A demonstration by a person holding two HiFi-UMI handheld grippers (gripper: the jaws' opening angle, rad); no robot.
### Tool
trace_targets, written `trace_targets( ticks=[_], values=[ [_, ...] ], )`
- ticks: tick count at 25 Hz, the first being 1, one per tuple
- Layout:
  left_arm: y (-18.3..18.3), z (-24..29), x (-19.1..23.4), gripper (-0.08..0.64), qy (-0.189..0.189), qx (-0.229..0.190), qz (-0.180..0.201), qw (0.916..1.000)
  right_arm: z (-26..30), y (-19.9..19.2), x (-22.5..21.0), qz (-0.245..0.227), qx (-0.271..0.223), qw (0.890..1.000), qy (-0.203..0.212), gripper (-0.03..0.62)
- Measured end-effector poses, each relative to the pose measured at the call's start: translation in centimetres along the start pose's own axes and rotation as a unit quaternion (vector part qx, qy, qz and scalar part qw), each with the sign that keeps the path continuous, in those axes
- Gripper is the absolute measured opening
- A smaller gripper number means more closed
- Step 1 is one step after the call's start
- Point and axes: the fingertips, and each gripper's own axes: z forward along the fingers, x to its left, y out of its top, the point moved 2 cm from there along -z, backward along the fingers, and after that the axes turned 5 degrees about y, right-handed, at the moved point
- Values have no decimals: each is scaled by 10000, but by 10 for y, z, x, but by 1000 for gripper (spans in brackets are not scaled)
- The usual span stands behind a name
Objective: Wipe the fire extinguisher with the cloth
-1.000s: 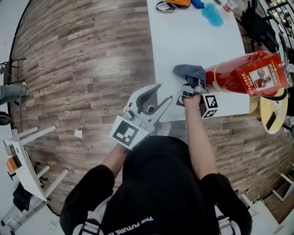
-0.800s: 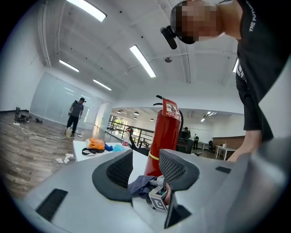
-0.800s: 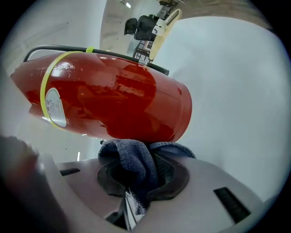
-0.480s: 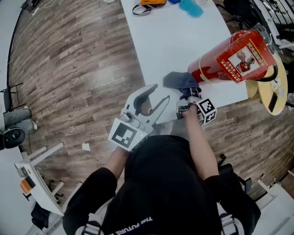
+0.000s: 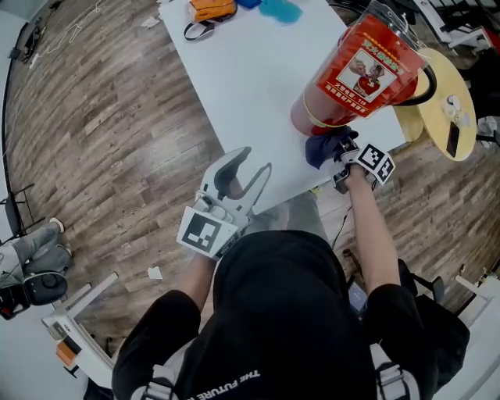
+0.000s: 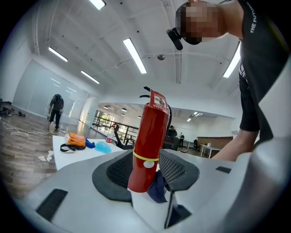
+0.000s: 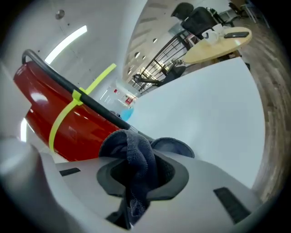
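Wood-plank floor (image 5: 117,117) lies open along the left of the white tabletop (image 5: 234,94). The far end of the tabletop carries an orange pouch (image 5: 211,8) and a blue item (image 5: 279,9), with open white surface from there to the near edge. At that near edge the left hand-held gripper (image 5: 254,162) hovers with its jaws spread and empty. By the right near corner stands the red fire extinguisher (image 5: 355,70). The dark blue cloth (image 5: 324,146) touches its lower body, pinched by the right hand-held gripper (image 5: 344,152) at the tabletop's edge. A round pale table (image 5: 449,109) crowds the right side.
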Motion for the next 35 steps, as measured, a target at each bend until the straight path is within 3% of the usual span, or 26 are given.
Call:
trace_targets(
  ticks=[4,8,12,14,17,19,21,26,28,32,35],
  values=[
    [1,14,-12,192,-97,133,-37,9999,7,-3,-15,715,408,9966,-54,74],
    [8,36,-31,192,-40,143,-14,9999,5,15,-22,794,822,9934,-53,74],
    [6,59,-43,192,146,245,15,9996,4,35,-34,1093,865,9902,60,74],
    [9,70,-50,192,298,242,64,9992,8,49,-41,950,1063,9897,101,74],
    [16,87,-54,192,612,187,158,9978,30,71,-41,162,1768,9833,392,74],
    [16,103,-53,192,827,151,182,9963,52,77,-39,-481,2588,9617,768,74],
    [8,117,-48,192,1034,141,140,9944,74,79,-36,-1043,3304,9309,1156,74],
    [-1,146,-57,192,1693,354,180,9848,117,76,-20,-1907,4738,8357,2021,74],
    [2,156,-71,192,1886,321,232,9813,117,83,-12,-2107,5088,8062,2163,73],
    [-4,151,-61,192,2326,238,160,9721,149,72,12,-2507,5428,7620,2486,74],
    [-6,137,-54,192,2774,209,107,9605,166,55,56,-2787,5584,7148,3156,74]
  ],
)
